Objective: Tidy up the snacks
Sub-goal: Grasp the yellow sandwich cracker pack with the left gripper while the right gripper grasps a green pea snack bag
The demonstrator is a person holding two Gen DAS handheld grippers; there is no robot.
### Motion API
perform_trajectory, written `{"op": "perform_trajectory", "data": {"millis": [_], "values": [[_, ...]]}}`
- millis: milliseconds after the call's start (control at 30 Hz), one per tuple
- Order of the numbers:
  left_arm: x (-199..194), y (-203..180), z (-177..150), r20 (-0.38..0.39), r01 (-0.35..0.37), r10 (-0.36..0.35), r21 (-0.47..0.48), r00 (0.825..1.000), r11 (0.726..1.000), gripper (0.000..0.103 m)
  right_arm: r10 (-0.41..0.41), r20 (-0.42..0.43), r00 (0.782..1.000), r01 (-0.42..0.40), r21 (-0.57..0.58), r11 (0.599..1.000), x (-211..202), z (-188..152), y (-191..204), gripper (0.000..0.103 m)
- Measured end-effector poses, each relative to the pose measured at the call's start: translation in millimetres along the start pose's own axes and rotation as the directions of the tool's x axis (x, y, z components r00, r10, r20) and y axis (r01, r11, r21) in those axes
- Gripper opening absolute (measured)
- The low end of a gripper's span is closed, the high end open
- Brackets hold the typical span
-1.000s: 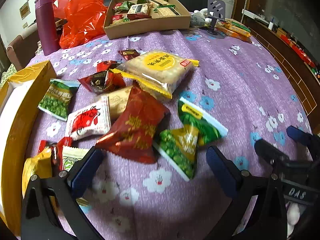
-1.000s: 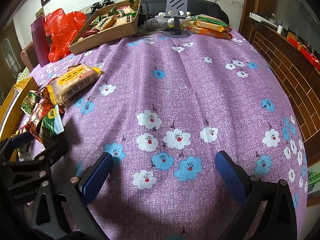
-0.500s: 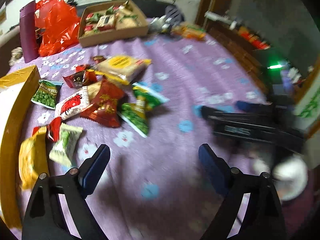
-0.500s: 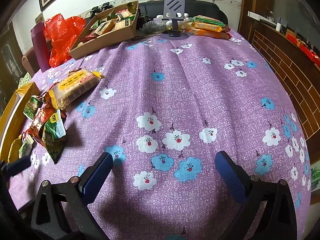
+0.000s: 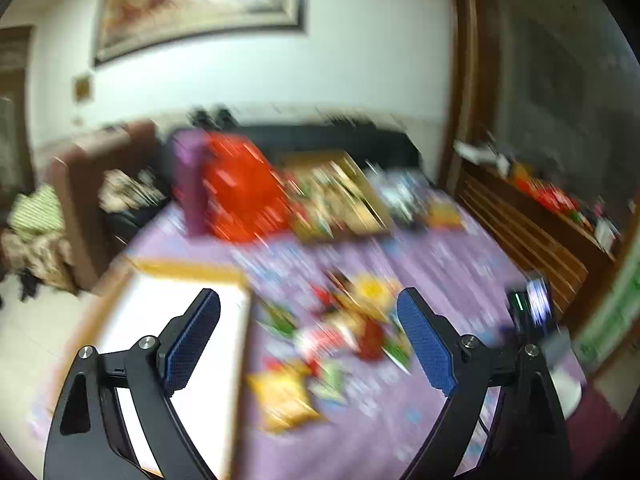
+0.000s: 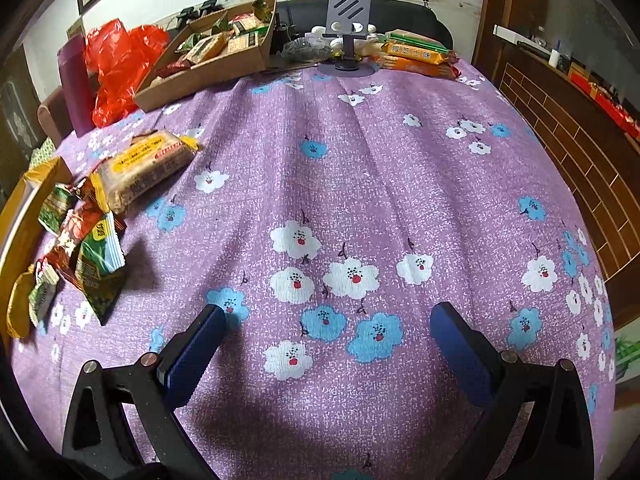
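Frankly, the left wrist view is smeared w/ blur, so detail there is poor. Left gripper has its tongs wide apart, nothing between them, held above the table. Under it the snack pile reads only as red, yellow and green blobs on the purple tablecloth; single packets can't be told apart. Left of the pile sits a yellow-rimmed box w/ white inside, its near end cut off behind the left finger. Far side: red bag and cardboard tray, both streaked.

Right wrist view is sharp. Right gripper also has tongs spread, empty, low over bare floral cloth. The snacks lie at the left edge, well apart from it, incl. a big cracker pack and green pea packets; the yellow box rim is mostly cut off. Far: cardboard tray of snacks, red bag, maroon flask, phone stand, orange packs.
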State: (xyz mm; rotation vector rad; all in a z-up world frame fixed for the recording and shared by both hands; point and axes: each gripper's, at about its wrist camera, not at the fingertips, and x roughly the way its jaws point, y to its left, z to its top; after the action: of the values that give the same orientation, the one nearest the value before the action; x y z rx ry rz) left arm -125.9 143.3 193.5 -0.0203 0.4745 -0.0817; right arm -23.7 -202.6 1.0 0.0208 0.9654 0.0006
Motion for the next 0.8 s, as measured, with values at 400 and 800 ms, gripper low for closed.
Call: {"op": "perform_trajectory", "data": {"millis": [400, 800], "values": [[-2, 59, -57, -0.048, 0.022, -0.031, -0.181, 0.998, 0.983, 0.098, -0.003, -0.03, 1.0, 0.003, -0.002, 1.0, 1, 3, 0, 0.103], [1, 80, -95, -0.119, 0.038, -0.059, -0.179, 0.991, 0.983, 0.07, 0.151, 0.068, 0.986, -0.148, -0.05, 0.988, -34, 4, 27, 0.085]]}}
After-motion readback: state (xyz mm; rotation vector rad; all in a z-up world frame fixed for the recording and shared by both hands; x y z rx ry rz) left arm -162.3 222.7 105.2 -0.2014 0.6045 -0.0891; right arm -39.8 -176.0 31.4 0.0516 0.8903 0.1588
